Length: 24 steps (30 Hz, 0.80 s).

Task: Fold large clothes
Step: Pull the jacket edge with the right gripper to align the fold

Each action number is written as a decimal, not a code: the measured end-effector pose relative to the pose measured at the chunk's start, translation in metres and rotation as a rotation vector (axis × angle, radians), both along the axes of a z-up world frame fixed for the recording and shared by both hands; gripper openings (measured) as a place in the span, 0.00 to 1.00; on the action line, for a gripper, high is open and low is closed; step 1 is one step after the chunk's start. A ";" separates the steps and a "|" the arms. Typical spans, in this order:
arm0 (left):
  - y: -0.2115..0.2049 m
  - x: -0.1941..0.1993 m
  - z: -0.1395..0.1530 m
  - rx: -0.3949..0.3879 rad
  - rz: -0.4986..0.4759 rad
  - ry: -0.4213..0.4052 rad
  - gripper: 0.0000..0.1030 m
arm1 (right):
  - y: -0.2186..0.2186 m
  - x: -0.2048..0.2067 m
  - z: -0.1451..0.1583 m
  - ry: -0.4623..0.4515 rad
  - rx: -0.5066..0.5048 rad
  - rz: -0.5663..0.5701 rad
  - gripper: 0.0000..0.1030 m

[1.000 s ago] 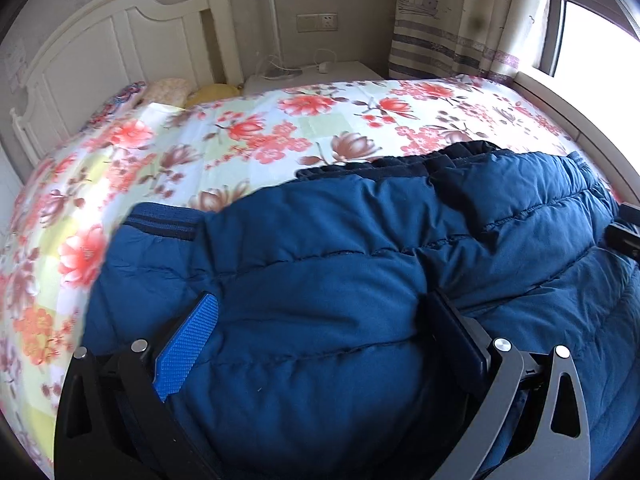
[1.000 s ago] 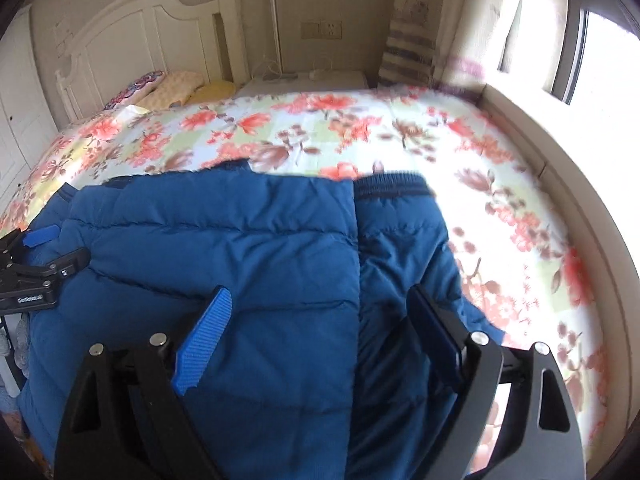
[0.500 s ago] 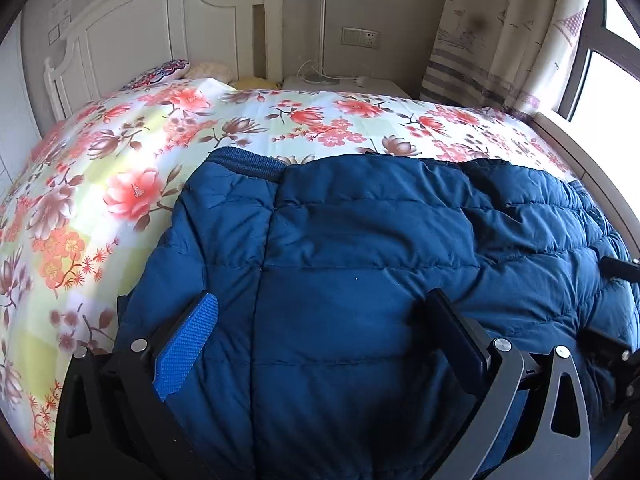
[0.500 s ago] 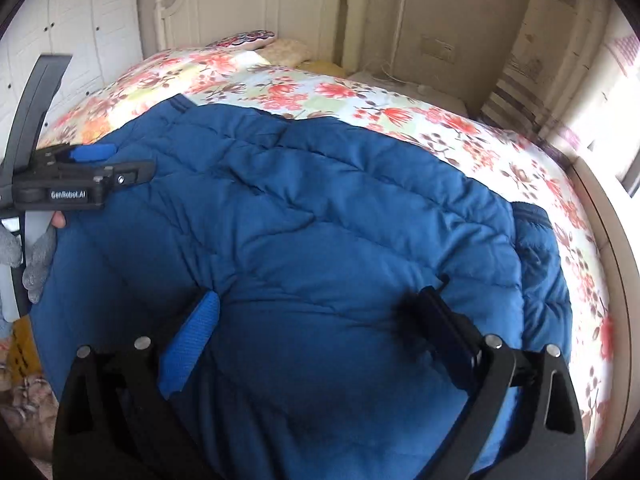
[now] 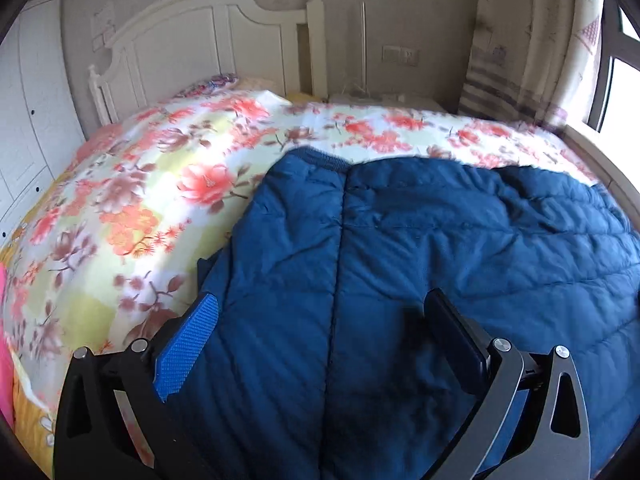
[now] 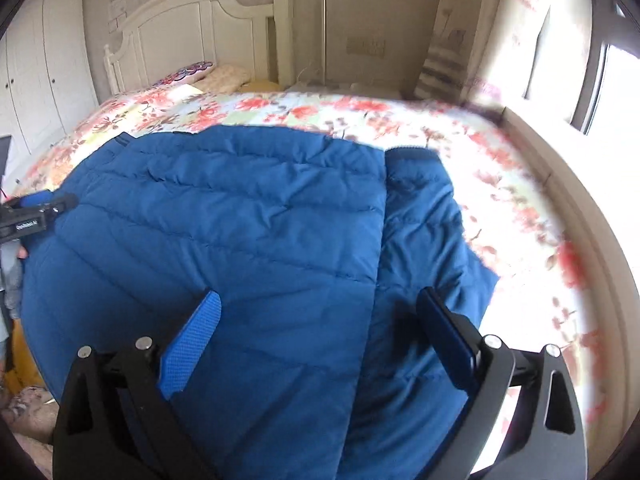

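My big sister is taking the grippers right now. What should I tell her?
Left gripper: open, holding nothing, over the left side of the blue puffy jacket.
Right gripper: open, empty, over the jacket's right side.
The jacket lies flat on the flowery bedspread, and both sleeves look folded in along the sides, cuffs pointing at the headboard.
Done: the sleeves, it seems.
Left: probably fold the body over into a smaller bundle and smooth it.

Both wrist cameras hang close above the blue jacket (image 5: 440,260), facing the headboard (image 5: 192,40) across the floral bedspread (image 5: 140,208); the left view sits over its left side; the right over its right, near the window (image 6: 600,80).
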State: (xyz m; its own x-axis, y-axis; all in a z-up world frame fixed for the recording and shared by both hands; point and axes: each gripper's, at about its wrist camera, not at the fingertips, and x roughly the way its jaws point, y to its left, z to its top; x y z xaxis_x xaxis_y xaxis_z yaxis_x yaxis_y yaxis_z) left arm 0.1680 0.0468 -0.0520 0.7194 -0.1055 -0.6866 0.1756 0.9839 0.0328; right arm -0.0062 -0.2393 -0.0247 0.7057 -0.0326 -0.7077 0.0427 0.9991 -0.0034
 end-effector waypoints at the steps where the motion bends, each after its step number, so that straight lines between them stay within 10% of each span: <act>1: -0.003 -0.011 0.007 -0.040 -0.038 -0.013 0.96 | 0.006 -0.009 0.006 -0.033 0.004 0.021 0.94; 7: -0.072 -0.064 -0.001 0.079 -0.287 -0.066 0.96 | 0.049 -0.043 -0.011 -0.041 -0.071 0.193 0.94; 14: -0.077 -0.053 -0.027 0.059 -0.301 -0.020 0.96 | 0.009 -0.061 -0.011 -0.092 0.004 0.134 0.94; 24: -0.077 -0.055 -0.031 0.058 -0.299 -0.025 0.96 | -0.093 -0.177 -0.049 -0.170 0.452 -0.133 0.89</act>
